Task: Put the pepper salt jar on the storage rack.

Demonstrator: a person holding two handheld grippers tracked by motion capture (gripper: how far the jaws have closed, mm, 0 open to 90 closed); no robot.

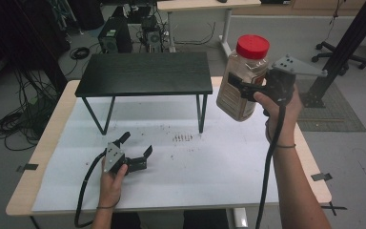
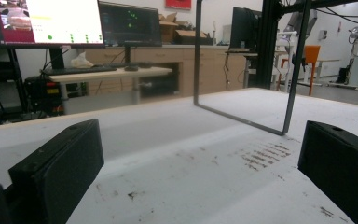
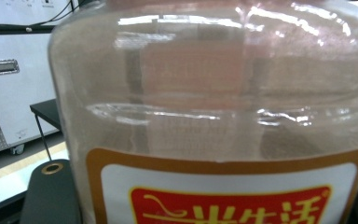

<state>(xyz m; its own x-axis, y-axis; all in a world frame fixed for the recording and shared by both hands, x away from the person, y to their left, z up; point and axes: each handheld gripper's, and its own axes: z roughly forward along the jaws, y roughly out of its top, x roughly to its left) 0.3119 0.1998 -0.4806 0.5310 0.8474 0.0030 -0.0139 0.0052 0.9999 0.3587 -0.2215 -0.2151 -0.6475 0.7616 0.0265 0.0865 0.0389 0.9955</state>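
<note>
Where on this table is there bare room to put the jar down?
The white mat lies bare between the left gripper and the right forearm, in front of the dark smudges. The black shelf top is bare too. The jar, clamped in the right gripper, hangs above the table's right edge. The near left is taken by the left gripper.

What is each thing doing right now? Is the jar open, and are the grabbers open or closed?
Jar: lifted off the table, tilted, gripped around its middle.
Red lid: on, closed.
Right gripper: shut on the jar.
Left gripper: open, empty, low over the white table.
Black shelf: standing upright, top bare.
</note>
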